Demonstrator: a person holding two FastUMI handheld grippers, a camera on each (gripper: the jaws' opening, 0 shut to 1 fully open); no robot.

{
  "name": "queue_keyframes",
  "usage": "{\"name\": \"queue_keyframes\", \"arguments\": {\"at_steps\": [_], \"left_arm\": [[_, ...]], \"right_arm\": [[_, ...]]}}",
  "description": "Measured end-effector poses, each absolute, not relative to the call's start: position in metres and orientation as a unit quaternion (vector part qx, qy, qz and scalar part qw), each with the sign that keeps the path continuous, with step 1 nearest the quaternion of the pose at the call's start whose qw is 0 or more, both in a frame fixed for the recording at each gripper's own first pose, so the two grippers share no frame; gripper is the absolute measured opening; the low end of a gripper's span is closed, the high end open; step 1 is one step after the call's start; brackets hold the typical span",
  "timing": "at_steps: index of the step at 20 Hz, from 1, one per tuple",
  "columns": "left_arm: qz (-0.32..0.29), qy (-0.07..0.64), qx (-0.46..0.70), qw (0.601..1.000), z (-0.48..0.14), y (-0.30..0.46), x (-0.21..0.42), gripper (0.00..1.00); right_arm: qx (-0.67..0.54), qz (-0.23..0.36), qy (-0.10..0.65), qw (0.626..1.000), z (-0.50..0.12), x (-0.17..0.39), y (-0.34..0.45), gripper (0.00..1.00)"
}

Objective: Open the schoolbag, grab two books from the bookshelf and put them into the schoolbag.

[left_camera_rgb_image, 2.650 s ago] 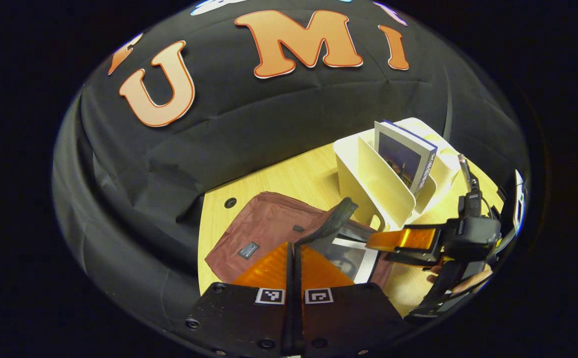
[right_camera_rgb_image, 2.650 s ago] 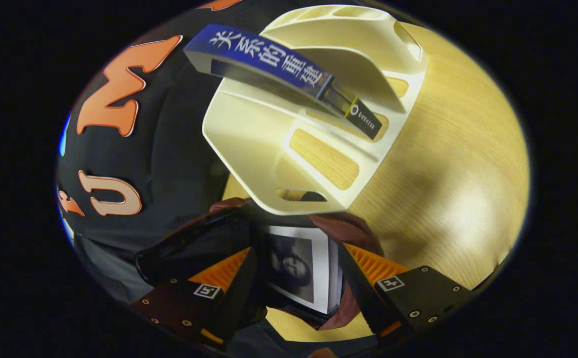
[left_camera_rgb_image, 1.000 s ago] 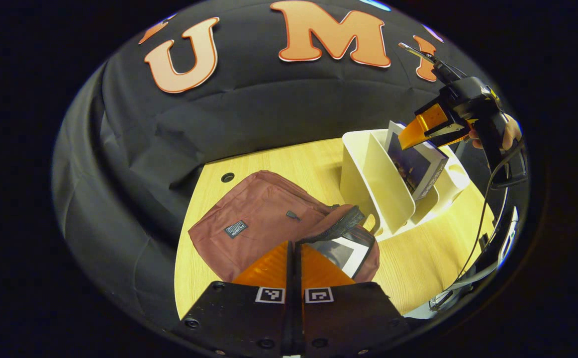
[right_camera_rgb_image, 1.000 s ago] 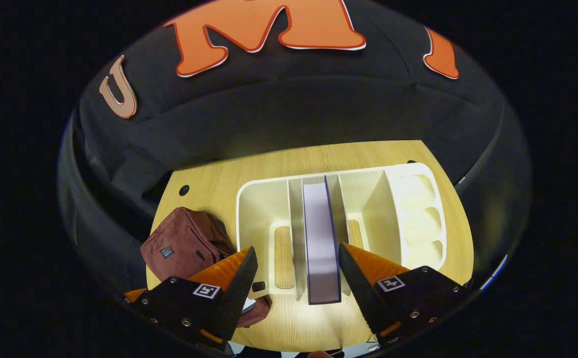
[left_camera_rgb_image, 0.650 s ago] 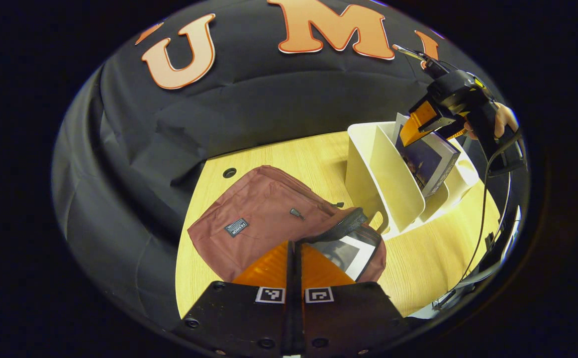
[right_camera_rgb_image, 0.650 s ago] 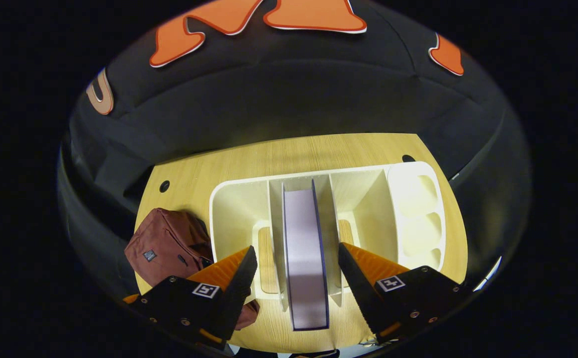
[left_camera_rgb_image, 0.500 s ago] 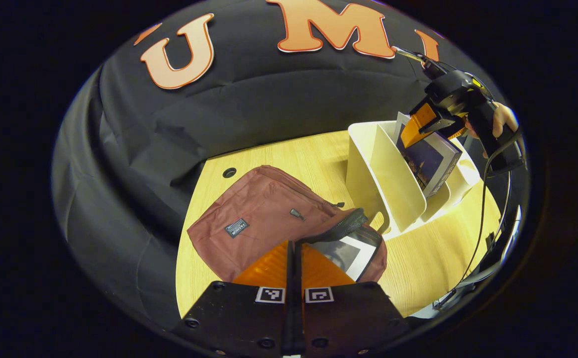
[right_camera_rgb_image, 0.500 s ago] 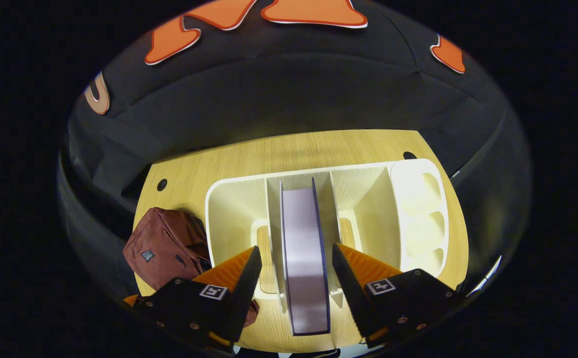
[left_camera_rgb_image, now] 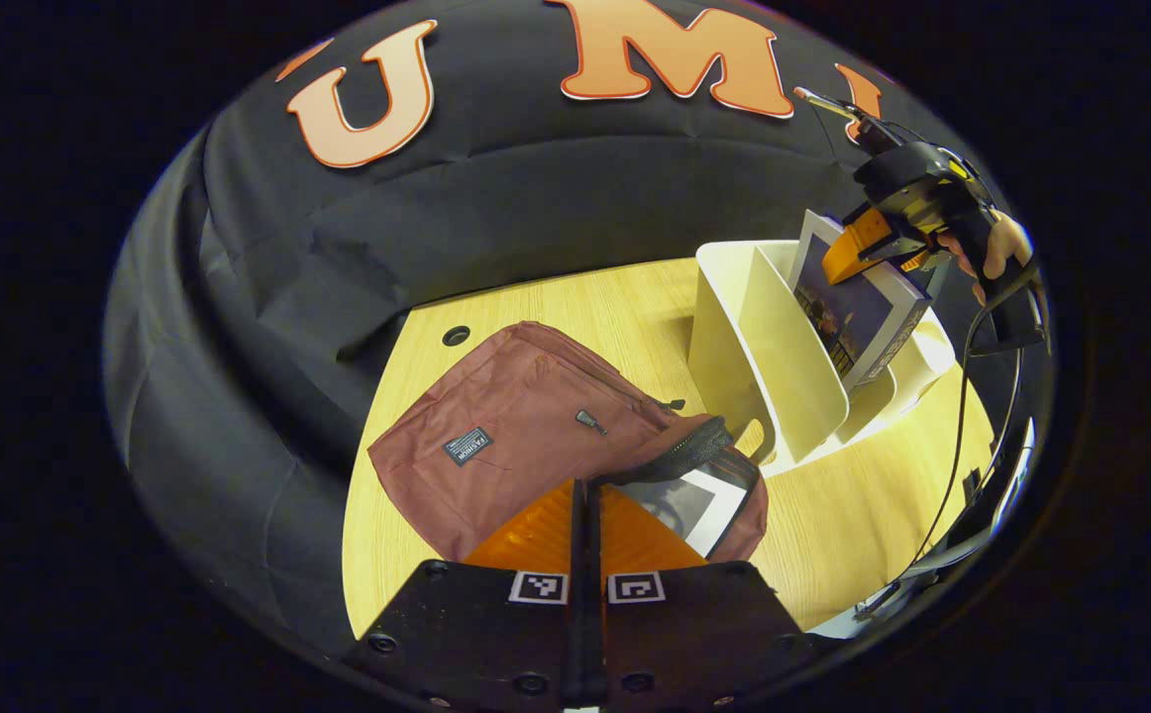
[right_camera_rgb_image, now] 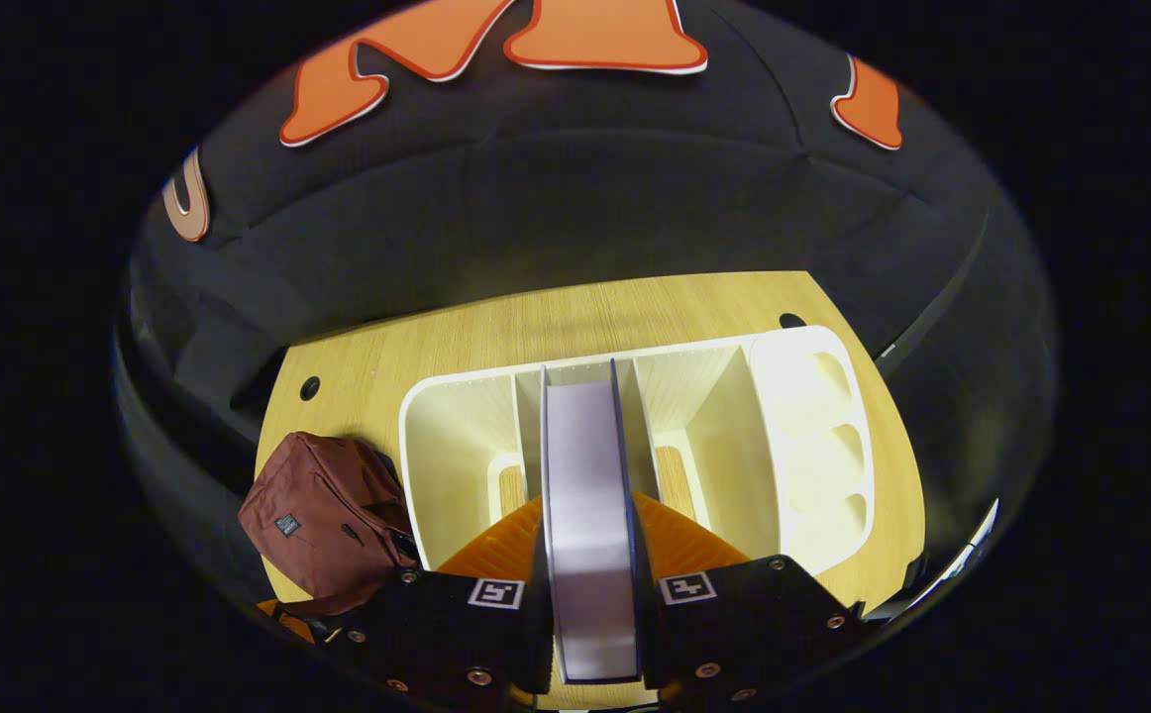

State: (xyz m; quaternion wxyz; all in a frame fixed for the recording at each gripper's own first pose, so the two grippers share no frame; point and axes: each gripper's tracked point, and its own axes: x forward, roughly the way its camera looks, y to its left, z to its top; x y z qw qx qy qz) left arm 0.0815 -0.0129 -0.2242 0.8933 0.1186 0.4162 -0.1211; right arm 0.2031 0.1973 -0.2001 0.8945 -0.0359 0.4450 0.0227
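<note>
Room around the bookshelf

Bare tabletop [right_camera_rgb_image: 575, 317] lies behind the bookshelf [right_camera_rgb_image: 813, 436]; the schoolbag [right_camera_rgb_image: 313, 510] crowds its left end; dividers flank the book [right_camera_rgb_image: 585, 515].

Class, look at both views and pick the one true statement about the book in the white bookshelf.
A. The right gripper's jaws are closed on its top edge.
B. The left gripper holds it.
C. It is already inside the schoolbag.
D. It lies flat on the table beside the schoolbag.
A: in the right gripper view, the right gripper has its jaws pressed on both sides of the book, which stands in the bookshelf.
</note>
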Motion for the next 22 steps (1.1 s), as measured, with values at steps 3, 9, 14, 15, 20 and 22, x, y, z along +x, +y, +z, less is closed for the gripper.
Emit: {"name": "queue_keyframes", "arguments": {"at_steps": [3, 9, 14, 15, 20, 22], "left_arm": [[-0.126, 0.414, 0.112, 0.895, -0.218, -0.012, 0.080, 0.01], [-0.145, 0.404, 0.131, 0.894, -0.216, -0.011, 0.080, 0.01], [-0.161, 0.402, 0.132, 0.892, -0.218, -0.011, 0.083, 0.01], [-0.165, 0.400, 0.133, 0.892, -0.218, -0.011, 0.083, 0.01], [-0.182, 0.392, 0.147, 0.890, -0.216, -0.008, 0.086, 0.01], [-0.190, 0.388, 0.154, 0.889, -0.214, -0.008, 0.086, 0.01]], "right_arm": [[-0.034, 0.021, 0.409, 0.912, -0.170, 0.196, 0.191, 0.35], [-0.013, 0.029, 0.331, 0.943, -0.094, 0.171, 0.183, 0.34], [0.036, 0.048, 0.294, 0.954, -0.059, 0.121, 0.176, 0.34], [0.053, 0.056, 0.291, 0.954, -0.054, 0.105, 0.173, 0.34], [0.165, 0.094, 0.322, 0.928, -0.082, 0.031, 0.164, 0.34], [0.207, 0.098, 0.339, 0.912, -0.107, 0.011, 0.157, 0.34]]}}
